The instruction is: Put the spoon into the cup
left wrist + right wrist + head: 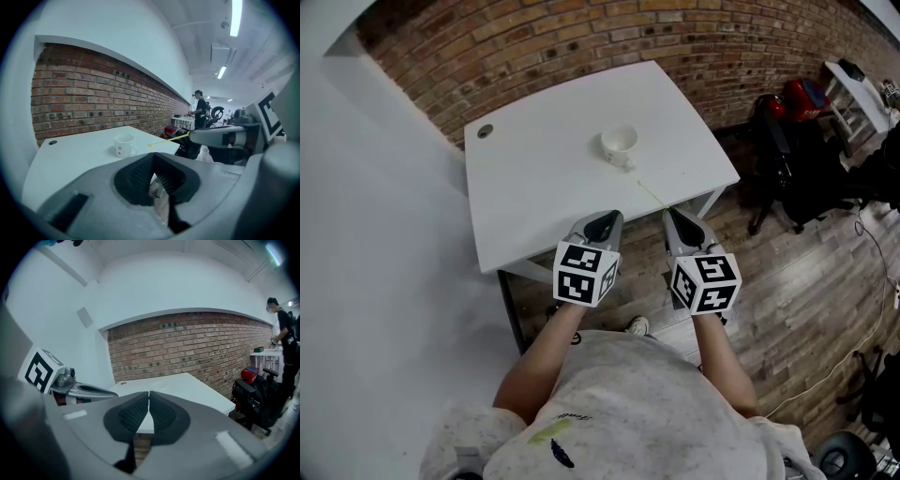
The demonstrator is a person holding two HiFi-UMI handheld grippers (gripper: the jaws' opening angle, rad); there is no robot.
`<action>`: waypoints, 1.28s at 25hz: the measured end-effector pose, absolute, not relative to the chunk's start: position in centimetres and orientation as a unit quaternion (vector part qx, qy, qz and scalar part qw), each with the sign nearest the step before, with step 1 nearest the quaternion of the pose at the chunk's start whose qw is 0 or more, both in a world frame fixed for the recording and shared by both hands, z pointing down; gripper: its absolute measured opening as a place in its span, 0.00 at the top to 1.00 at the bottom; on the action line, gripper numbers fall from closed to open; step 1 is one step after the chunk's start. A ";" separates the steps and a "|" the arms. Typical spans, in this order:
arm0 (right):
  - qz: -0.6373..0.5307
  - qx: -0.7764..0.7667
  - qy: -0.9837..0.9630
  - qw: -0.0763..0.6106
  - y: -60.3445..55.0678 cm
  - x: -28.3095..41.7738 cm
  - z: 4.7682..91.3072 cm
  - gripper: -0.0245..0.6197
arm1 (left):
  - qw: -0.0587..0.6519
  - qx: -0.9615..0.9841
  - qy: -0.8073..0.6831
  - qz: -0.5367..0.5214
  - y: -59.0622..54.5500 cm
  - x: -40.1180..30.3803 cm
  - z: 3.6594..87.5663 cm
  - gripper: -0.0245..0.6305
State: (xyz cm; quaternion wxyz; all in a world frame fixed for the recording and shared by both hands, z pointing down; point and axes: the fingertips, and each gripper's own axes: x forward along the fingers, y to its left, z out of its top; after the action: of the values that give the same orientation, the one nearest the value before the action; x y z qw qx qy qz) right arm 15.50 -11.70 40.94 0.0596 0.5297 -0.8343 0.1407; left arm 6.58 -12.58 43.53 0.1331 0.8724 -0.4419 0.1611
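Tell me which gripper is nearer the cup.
Left, narrowly. The left gripper is straight in line with the cup, nearer the person; the right gripper, holding the spoon, sits off to its right.

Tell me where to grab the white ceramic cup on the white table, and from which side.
Pinch the white ceramic cup by its rim from above, one left claw jaw inside: it stands upright and open. Its small handle sits on the near side, harder to catch.

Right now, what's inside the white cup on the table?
Nothing shows inside the white spotted cup: the head view sees only its pale interior. The rim hides its near inner wall.
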 end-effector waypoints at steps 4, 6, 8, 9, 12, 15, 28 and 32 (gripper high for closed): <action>0.137 0.522 -0.840 0.058 -12.9 15.7 40.6 0.94 | 0.132 0.869 -0.450 0.158 -13.7 6.7 43.4 0.97; 0.137 0.520 -0.841 0.057 -13.6 15.7 40.4 0.94 | 0.132 0.869 -0.451 0.157 -14.3 6.8 43.3 0.97; 0.137 0.518 -0.843 0.056 -14.5 15.6 40.4 0.94 | 0.132 0.868 -0.452 0.157 -15.0 6.9 43.4 0.97; 0.137 0.517 -0.843 0.057 -14.9 15.6 40.5 0.94 | 0.133 0.868 -0.452 0.157 -15.4 6.8 43.5 0.97; 0.136 0.515 -0.844 0.061 -16.5 15.1 40.8 0.94 | 0.135 0.867 -0.453 0.155 -16.8 6.4 43.9 0.97; 0.133 0.514 -0.845 0.066 -18.5 14.3 40.9 0.94 | 0.136 0.867 -0.455 0.150 -18.8 5.7 44.0 0.97; 0.141 0.516 -0.839 0.099 -27.4 12.4 42.9 0.94 | 0.141 0.872 -0.446 0.143 -28.0 4.2 44.9 0.97; 0.145 0.515 -0.837 0.109 -29.6 11.8 43.7 0.94 | 0.148 0.873 -0.441 0.146 -30.0 3.8 45.7 0.97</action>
State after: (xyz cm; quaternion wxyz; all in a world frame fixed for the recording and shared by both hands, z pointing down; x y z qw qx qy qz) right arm 11.79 -29.59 43.67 0.1093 0.5154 -0.8375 0.1450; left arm 3.75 -30.04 45.71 0.1476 0.8730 -0.4414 0.1458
